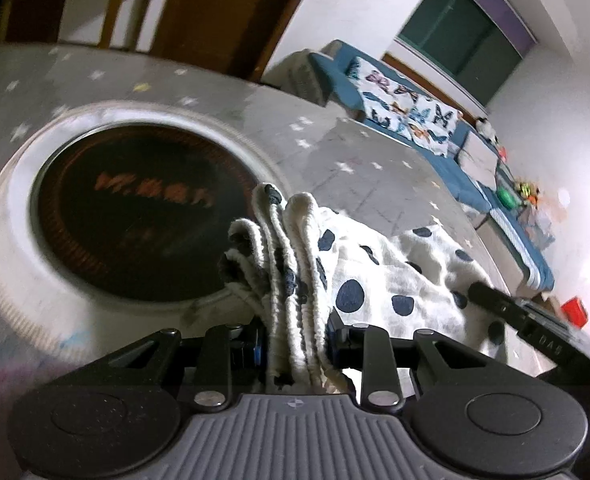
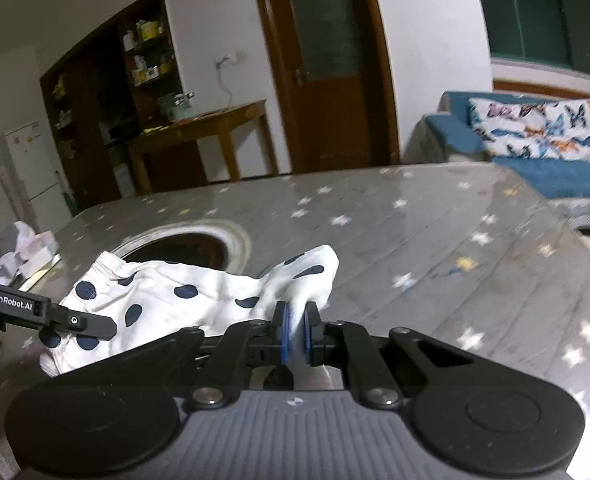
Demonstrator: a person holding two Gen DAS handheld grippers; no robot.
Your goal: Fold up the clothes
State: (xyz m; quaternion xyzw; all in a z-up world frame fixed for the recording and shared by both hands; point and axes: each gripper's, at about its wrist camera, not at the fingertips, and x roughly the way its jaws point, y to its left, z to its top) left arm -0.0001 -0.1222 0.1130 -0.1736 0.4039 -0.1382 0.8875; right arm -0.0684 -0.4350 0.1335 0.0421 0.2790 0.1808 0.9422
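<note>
Left wrist view: a white garment with dark blue polka dots (image 1: 375,264) is seen, its gathered, ribbed elastic waistband bunched into thick folds. The waistband is clamped between the fingers of the left gripper (image 1: 297,344), and the rest of the cloth trails away to the right, towards the right-hand edge of the tabletop. The grey star-patterned tabletop (image 1: 355,148) carries a round dark recessed heater (image 1: 143,216) with a pale rim, just beyond the waistband. The right gripper's black finger (image 1: 507,308) is seen at the cloth's far right side.

In the right wrist view, a thin corner of the same garment (image 2: 175,292) is pinched between the blue pads (image 2: 285,332) of the right gripper (image 2: 296,334), whose jaws are drawn almost together on it. The cloth spreads to the left, partly over the heater's rim (image 2: 239,240). A crumpled pale cloth (image 2: 23,252) lies near the tabletop's left edge. Beyond are a blue sofa (image 2: 555,176) and a wooden door (image 2: 327,80).
</note>
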